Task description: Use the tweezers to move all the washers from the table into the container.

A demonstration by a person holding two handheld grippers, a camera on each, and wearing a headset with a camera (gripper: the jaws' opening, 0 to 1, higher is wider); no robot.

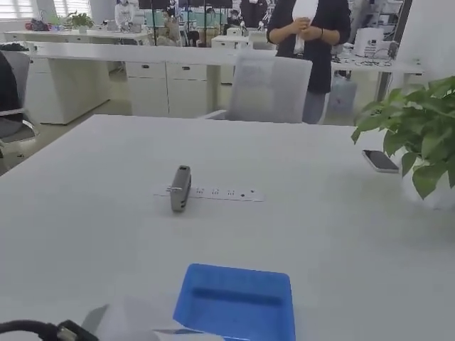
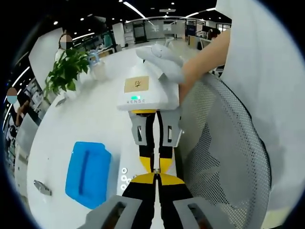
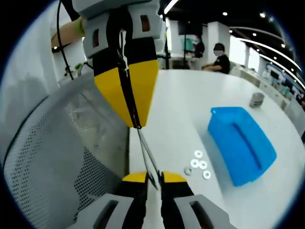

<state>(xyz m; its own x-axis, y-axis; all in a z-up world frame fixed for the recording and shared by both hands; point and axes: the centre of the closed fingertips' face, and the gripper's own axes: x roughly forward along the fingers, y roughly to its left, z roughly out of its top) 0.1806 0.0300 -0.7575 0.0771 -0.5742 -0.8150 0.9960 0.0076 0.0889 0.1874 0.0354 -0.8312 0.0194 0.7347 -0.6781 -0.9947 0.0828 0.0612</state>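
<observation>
Silver washers (image 3: 198, 164) clustered flat on tbl (image 3: 190, 105), beside blue container (image 3: 240, 143).

The left gripper (image 2: 155, 174) and right gripper (image 3: 153, 180) meet tip to tip, both jaws closed on the tweezers (image 3: 143, 138).

Left gripper (image 2: 155, 177), jaws pinched together, meets right gripper (image 2: 155, 164) tip to tip on tweezers (image 2: 155, 170); washers (image 2: 125, 178) and blue container (image 2: 88, 172) lie left of the jaws.

Open office: white desks (image 1: 142, 53) and cabinets (image 1: 170, 89) behind a grey chair (image 1: 270, 89), blinds (image 1: 18, 8) on far windows, strip lights (image 2: 135, 9) overhead.
</observation>
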